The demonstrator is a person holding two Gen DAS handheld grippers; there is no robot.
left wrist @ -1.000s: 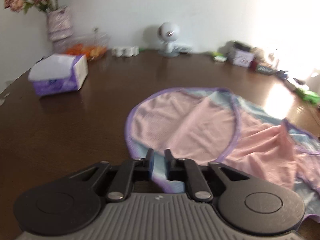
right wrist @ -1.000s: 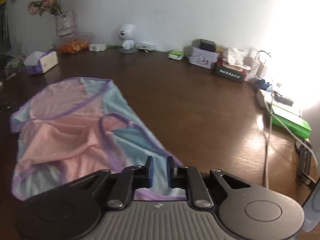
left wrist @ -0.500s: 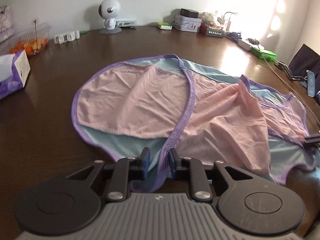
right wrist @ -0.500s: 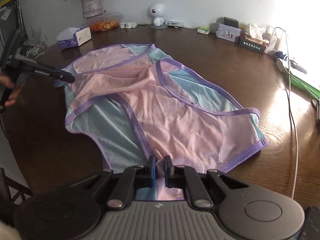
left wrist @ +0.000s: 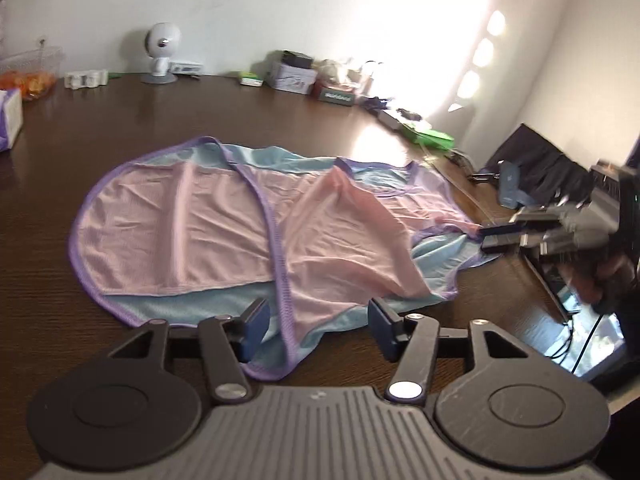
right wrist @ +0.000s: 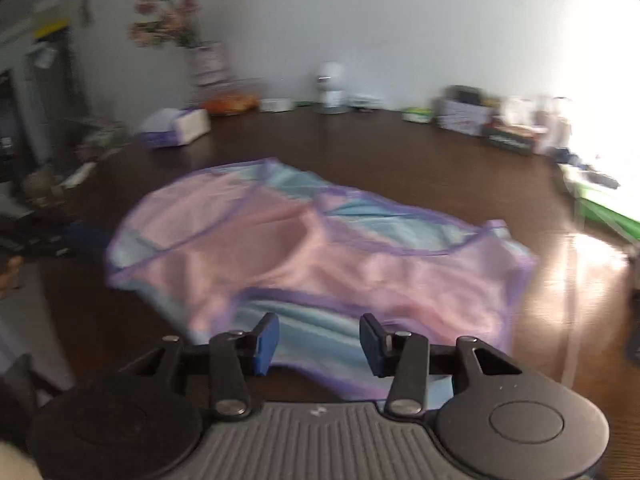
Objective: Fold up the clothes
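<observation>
Garment (left wrist: 248, 236) lies released on the table (left wrist: 120, 128), both my jaws just opened off its near hem, fold laid

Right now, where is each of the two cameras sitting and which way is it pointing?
Left wrist: rides the left gripper, looking along its open fingers over the pink and blue garment toward the wall; the right gripper, hand-held, shows at right.
Right wrist: rides the right gripper, open, looking down across the garment toward the flower vase; blurred.
Shared: garment, brown table, white round camera, tissue box.
</observation>
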